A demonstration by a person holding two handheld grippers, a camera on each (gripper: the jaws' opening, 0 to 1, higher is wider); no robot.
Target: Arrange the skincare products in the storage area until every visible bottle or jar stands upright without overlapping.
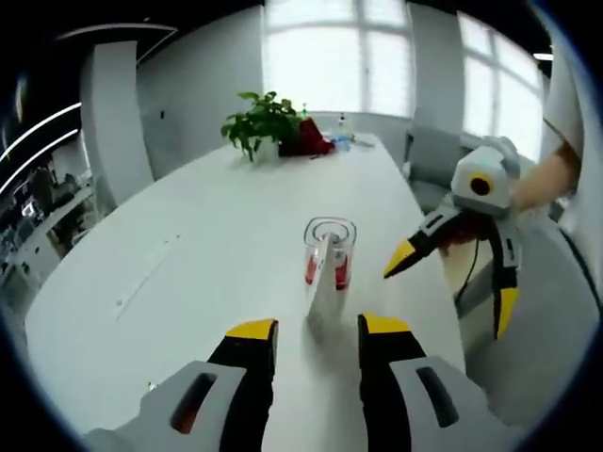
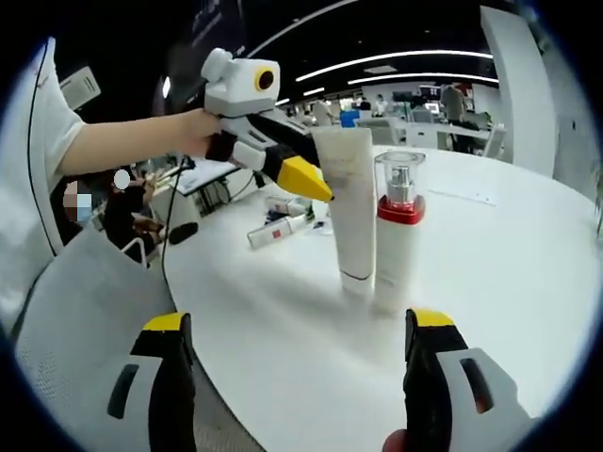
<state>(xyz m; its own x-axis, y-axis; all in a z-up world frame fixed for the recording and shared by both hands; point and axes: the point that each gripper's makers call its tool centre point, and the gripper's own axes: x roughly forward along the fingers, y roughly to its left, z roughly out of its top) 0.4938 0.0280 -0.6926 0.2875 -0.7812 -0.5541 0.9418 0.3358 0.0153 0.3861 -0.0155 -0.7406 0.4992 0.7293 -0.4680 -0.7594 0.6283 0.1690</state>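
A white squeeze tube (image 1: pixel 320 282) stands upright on the white table (image 1: pixel 188 245), with a white bottle with a clear cap and red collar (image 1: pixel 331 250) touching it just behind. My left gripper (image 1: pixel 317 328) is open, its jaws just short of the tube on either side. My right gripper (image 1: pixel 452 287) hangs open to the right of the pair, off the table edge. From the right gripper view, tube (image 2: pixel 347 207) and bottle (image 2: pixel 398 226) stand side by side, the left gripper (image 2: pixel 306 179) has one yellow tip at the tube's upper edge, and my right gripper (image 2: pixel 297 322) is wide open.
Small boxes and tubes (image 2: pixel 281 226) lie on the table beyond the pair. A potted plant (image 1: pixel 264 122) and a red object (image 1: pixel 311 141) stand at the far end. A grey mesh chair (image 2: pixel 85 311) sits beside the table edge. A person's arm (image 2: pixel 132 141) holds the left gripper.
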